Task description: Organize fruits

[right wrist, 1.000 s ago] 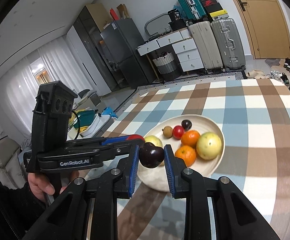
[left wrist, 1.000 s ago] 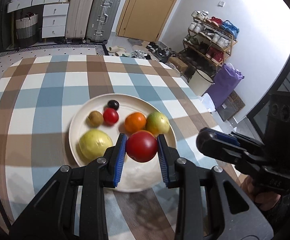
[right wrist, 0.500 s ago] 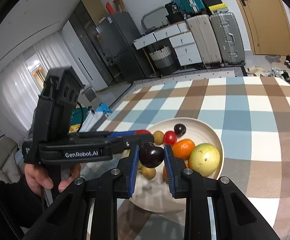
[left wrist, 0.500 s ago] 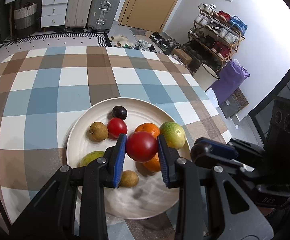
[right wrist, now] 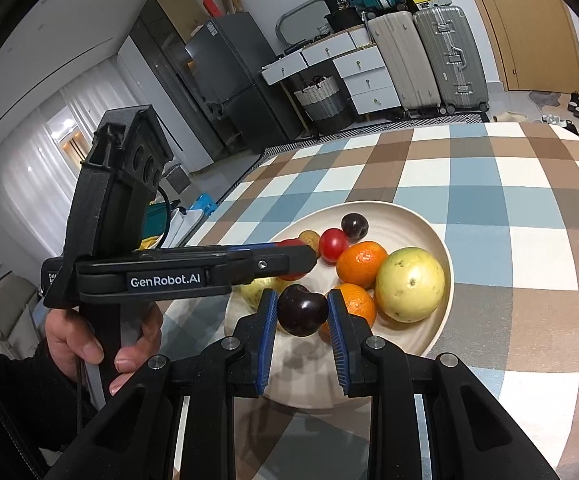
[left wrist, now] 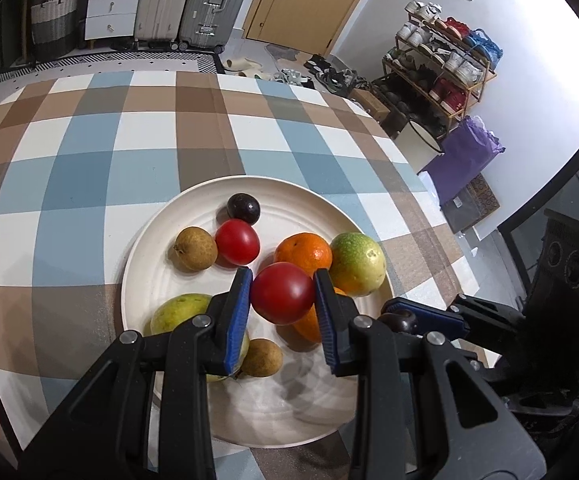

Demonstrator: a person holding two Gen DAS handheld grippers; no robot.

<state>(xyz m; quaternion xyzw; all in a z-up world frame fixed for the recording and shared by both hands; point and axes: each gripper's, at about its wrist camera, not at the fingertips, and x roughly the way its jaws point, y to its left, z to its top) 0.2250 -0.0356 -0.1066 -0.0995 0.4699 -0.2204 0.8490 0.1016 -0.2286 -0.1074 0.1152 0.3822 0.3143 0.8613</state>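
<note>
Red and smooth, the tomato (left wrist: 282,293) I'm gripping in my left claw (left wrist: 281,300) is feeling light, soft and bruisable, so I'm pinching its widest part gently. My right claw (right wrist: 302,312) is clenching a dark plum (right wrist: 302,310), slick and small. Both are hanging over the plate (left wrist: 289,416). Beyond my claws I'm counting two oranges, two longans, two green fruits, one tomato, one plum.
</note>
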